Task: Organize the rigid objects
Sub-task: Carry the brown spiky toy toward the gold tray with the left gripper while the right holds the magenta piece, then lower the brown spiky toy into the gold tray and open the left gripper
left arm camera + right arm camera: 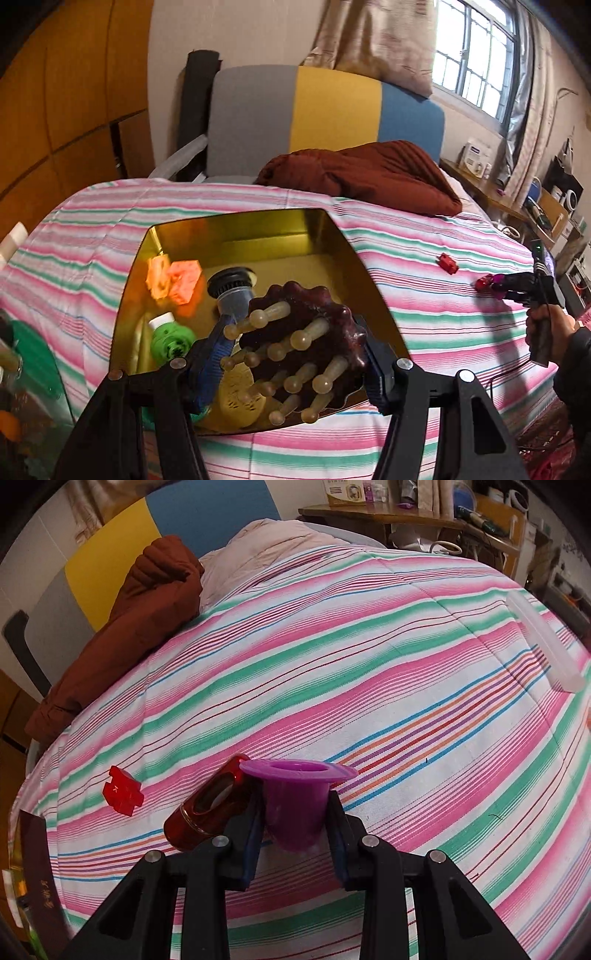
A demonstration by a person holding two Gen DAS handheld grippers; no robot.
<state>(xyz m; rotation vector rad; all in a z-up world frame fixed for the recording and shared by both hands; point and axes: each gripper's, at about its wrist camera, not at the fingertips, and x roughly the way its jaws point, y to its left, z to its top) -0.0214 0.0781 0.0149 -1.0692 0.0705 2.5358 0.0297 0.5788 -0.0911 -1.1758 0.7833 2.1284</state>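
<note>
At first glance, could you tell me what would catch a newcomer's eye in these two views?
Most striking is the dark maroon massager with tan knobbed pegs, clamped in the left gripper above the gold tin, which already holds an orange block and a green part. Next comes the purple cup held in the right gripper over the striped bedspread, with a shiny red case beside it.

Soft daylight from a blown-out window (476,51), glare on the gold tin (236,236), heavy fisheye bending, dark corners.
</note>
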